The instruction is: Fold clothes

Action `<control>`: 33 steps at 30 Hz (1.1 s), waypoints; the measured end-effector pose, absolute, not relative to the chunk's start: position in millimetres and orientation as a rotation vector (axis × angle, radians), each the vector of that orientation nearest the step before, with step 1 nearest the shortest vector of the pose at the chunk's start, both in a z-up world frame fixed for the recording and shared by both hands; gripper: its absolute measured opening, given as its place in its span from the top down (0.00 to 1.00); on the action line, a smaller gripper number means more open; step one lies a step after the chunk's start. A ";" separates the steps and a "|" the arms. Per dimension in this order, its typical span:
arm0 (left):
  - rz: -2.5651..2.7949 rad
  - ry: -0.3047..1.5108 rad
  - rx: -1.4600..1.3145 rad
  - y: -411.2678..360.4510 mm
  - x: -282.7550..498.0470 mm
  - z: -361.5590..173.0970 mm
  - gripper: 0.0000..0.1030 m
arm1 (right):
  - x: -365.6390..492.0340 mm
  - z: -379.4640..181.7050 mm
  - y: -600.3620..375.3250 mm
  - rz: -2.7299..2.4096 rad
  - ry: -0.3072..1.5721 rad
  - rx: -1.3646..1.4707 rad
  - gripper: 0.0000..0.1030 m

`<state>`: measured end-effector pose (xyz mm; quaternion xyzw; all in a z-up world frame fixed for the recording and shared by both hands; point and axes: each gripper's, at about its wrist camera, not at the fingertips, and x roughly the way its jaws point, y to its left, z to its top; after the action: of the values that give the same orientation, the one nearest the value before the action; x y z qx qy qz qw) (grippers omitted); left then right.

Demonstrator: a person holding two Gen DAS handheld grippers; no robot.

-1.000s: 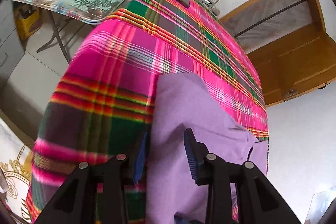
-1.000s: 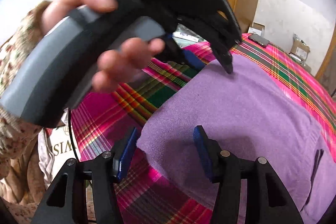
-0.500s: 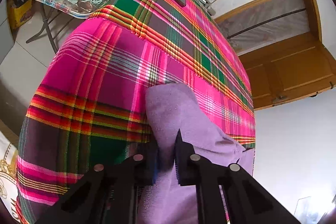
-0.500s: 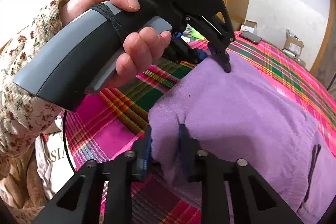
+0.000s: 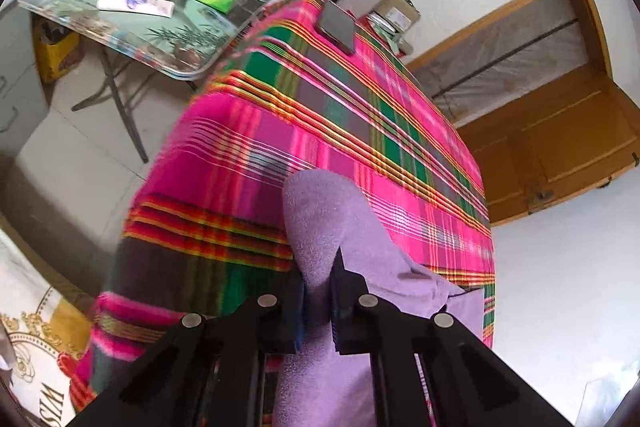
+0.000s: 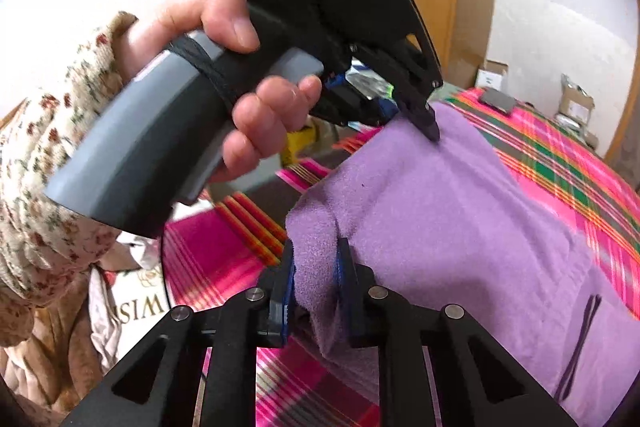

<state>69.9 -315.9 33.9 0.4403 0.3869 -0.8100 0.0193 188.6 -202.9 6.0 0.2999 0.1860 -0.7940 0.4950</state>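
- My right gripper (image 6: pixel 316 281) has its jaws closing on the near corner of the purple garment (image 6: pixel 460 223), pads already pressing it.
- My left gripper (image 5: pixel 318 301) pinches the other corner, so the edge rises evenly.
- The rest lies on the plaid bench (image 5: pixel 256 131), ready for folding over.

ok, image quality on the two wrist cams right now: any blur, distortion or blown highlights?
Left wrist view: heavy fisheye bending with a dark vignette at the corners; the plaid cloth is smeared by motion blur, and the white wall at right is near washed out. Right wrist view: the hand and floral sleeve are softly blurred; the purple garment reads sharper, and the upper-left wall is overexposed.
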 end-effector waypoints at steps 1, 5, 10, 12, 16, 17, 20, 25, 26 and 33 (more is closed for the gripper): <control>-2.517 1.192 1.367 -314.0 70.8 36.8 0.90 | 188.5 7.5 -202.9 -1.915 0.437 0.726 0.83; -2.547 1.128 1.359 -301.3 72.5 52.2 0.90 | 183.3 13.0 -192.7 -1.907 0.374 0.724 0.83; -2.602 1.063 1.337 -282.7 67.4 82.3 0.90 | 181.0 34.0 -165.6 -1.927 0.256 0.684 0.83; -2.618 1.045 1.327 -273.5 64.0 91.7 0.90 | 179.7 43.2 -158.4 -1.938 0.212 0.669 0.83; -2.661 1.007 1.324 -253.0 55.9 110.7 0.90 | 197.8 61.8 -131.3 -1.966 0.146 0.625 0.83; -2.670 1.004 1.323 -248.9 53.9 114.4 0.90 | 197.5 65.8 -126.9 -1.972 0.131 0.617 0.83; -2.710 0.972 1.325 -231.6 47.1 127.4 0.90 | 192.4 76.6 -113.8 -1.989 0.084 0.595 0.83; -2.773 0.941 1.346 -201.0 32.0 143.8 0.90 | 191.2 95.5 -81.4 -2.036 0.010 0.547 0.83; -2.786 0.932 1.351 -193.4 28.9 146.3 0.90 | 189.4 98.8 -72.7 -2.048 -0.009 0.540 0.83; -2.842 0.918 1.408 -148.2 4.9 153.6 0.90 | 179.9 111.5 -27.1 -2.144 -0.079 0.507 0.83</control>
<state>4.9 -148.2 153.6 0.4251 0.2772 -0.8580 -0.0799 179.9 -27.1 111.5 0.2051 -0.0318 -0.8678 0.4515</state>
